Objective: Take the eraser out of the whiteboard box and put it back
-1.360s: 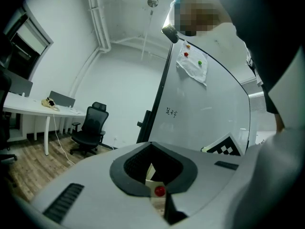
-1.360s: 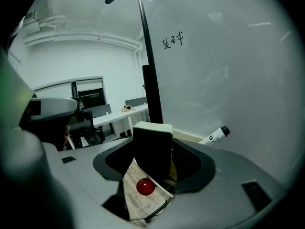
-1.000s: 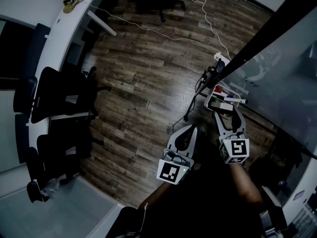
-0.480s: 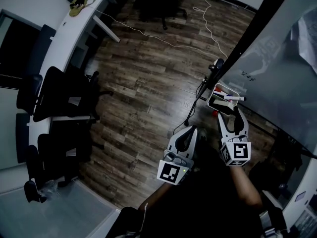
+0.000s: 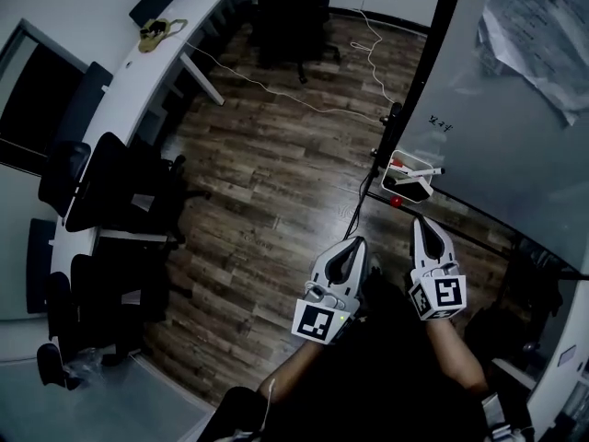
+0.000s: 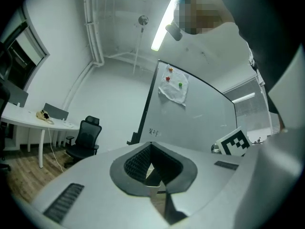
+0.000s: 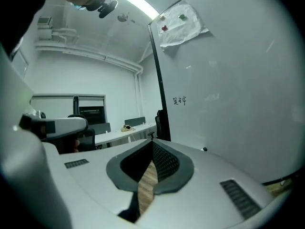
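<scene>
The right hand-held gripper (image 5: 421, 221) is seen with its jaws pressed together. They have just been closing, and nothing is held between them. Its tip is pointed toward the whiteboard box (image 5: 387, 185), from which it is separated by a clear gap. The left hand-held gripper (image 5: 355, 241) is held just beside it, and its jaws are likewise closed on nothing.

The eraser (image 5: 411, 191) is seen only as a dark block lying inside the box; no detail can be made out. The box is hung at the lower edge of the whiteboard (image 5: 515, 118). A white marker (image 5: 426, 171) is laid across the box, and a small red object (image 5: 396, 201) is seen just below it. A sheet of paper (image 5: 529, 21) is fixed high on the board.

A wooden floor (image 5: 276, 155) is spread beneath, and a curved white surface (image 5: 138, 81) with black office chairs (image 5: 101, 182) is seen far to the left.
</scene>
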Motion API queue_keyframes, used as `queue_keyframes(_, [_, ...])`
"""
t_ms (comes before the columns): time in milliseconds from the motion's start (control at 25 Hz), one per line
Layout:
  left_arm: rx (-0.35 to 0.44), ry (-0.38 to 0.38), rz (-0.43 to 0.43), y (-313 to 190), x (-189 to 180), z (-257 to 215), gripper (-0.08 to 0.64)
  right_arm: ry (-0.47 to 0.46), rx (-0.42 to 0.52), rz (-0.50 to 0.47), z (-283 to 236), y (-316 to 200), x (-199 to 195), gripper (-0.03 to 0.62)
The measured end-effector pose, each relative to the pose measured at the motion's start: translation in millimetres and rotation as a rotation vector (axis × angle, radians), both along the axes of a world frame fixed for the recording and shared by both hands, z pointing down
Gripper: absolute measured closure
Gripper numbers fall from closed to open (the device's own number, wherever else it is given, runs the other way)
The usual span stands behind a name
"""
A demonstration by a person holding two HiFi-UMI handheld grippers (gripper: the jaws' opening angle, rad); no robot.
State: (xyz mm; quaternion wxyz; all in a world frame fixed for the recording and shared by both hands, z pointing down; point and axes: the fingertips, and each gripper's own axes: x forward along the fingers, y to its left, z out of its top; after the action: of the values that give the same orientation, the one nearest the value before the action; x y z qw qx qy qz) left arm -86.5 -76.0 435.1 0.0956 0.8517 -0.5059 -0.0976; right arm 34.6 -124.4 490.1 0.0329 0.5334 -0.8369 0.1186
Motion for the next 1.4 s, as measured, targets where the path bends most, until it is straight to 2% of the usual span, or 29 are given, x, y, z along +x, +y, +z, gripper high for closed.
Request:
queue_keyframes(280, [0.056, -0.020, 0.057, 50, 2, -11, 0.554, -0.059, 0.015, 0.029, -18, 67, 8, 0.577])
queue_keyframes(480, [0.025, -0.027, 0.086, 75, 14, -9, 0.554, -0.072, 0.016, 0.037, -25, 101, 21, 0.577])
queue_keyframes(560, [0.042, -0.034, 0.094, 81, 21, -14, 0.554, -0.073, 0.022, 0.035, -28, 111, 27, 0.577])
queue_keyframes(680, [0.039, -0.021, 0.100, 90, 31, -14, 0.554, -0.078, 0.030, 0.018, -31, 126, 34, 0.577])
queue_keyframes(920, [0.065, -0.049, 0.074, 102, 47, -19, 0.554, -0.115, 0.044, -0.016, -37, 158, 54, 0.577])
queue_keyframes(1400, [0.078, -0.084, 0.053, 108, 80, -17, 0.554, -0.152, 0.096, -0.027, -49, 166, 89, 0.578])
